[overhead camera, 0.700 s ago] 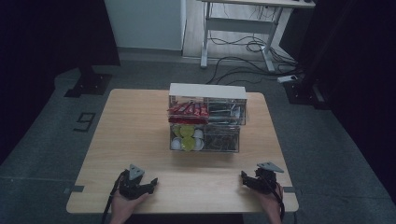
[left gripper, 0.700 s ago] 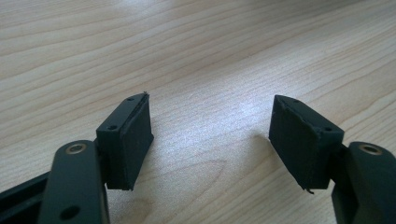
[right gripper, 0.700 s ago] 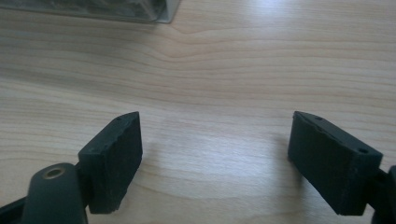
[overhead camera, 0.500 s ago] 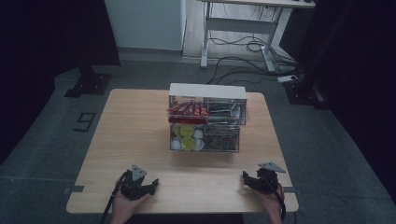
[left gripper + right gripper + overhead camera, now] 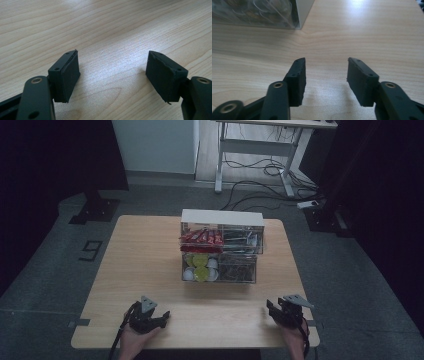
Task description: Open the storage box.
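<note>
Sitting at the near edge of the table [image 5: 150,250], both tongs have their jaws apart with nothing between them — left gripper [image 5: 159,316] by the near left corner, right gripper [image 5: 271,308] by the near right. Farther in, mid-table, stands the clear two-tier organizer [image 5: 220,251], long axis running left to right. It's ahead of both — the right looks a touch nearer to me.

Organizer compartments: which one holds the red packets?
The upper left compartment of the clear organizer; below it sit round yellow-green and white capsules, and the right-hand compartments hold darker items.
</note>
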